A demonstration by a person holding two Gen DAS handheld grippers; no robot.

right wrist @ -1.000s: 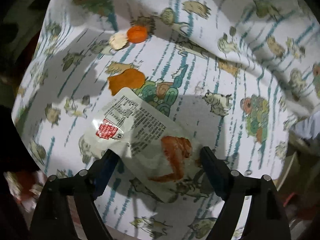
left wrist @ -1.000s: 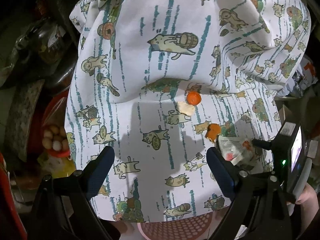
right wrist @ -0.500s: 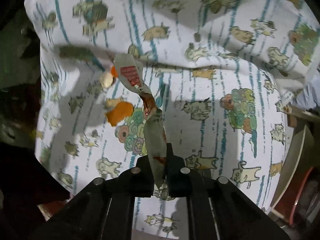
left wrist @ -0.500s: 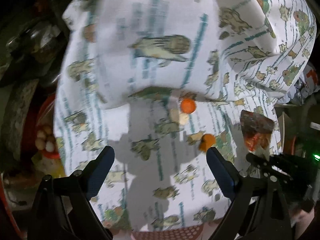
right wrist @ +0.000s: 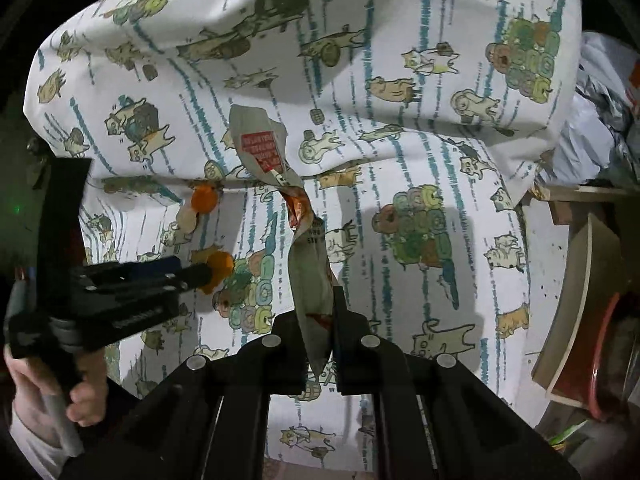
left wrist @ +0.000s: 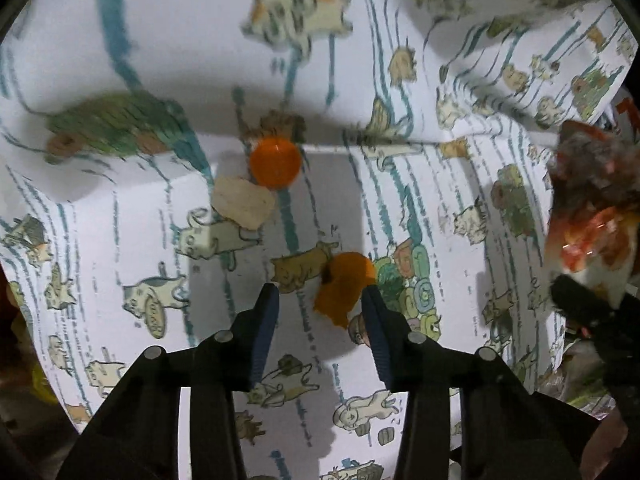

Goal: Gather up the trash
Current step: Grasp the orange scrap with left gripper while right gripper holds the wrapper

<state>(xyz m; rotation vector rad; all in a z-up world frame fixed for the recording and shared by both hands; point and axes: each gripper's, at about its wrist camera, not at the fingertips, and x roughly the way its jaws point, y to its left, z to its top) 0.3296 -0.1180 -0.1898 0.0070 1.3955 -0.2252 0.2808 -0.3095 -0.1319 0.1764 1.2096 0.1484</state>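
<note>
Over the cat-print cloth [left wrist: 460,200], the left gripper [left wrist: 318,300] has its jaws apart around an orange peel [left wrist: 344,284] lying there. Right gripper [right wrist: 316,320] jaws are clamped on a wrapper [right wrist: 308,264], lifted off the cloth.

The red label [right wrist: 260,151] on the wrapper [right wrist: 276,184] is too blurred to read.

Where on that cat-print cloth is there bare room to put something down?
Free: the cloth right of the wrapper, toward the wooden board. Crowded: left of it, where the orange cap, pale scrap and orange peel lie, the left gripper around the peel.
</note>
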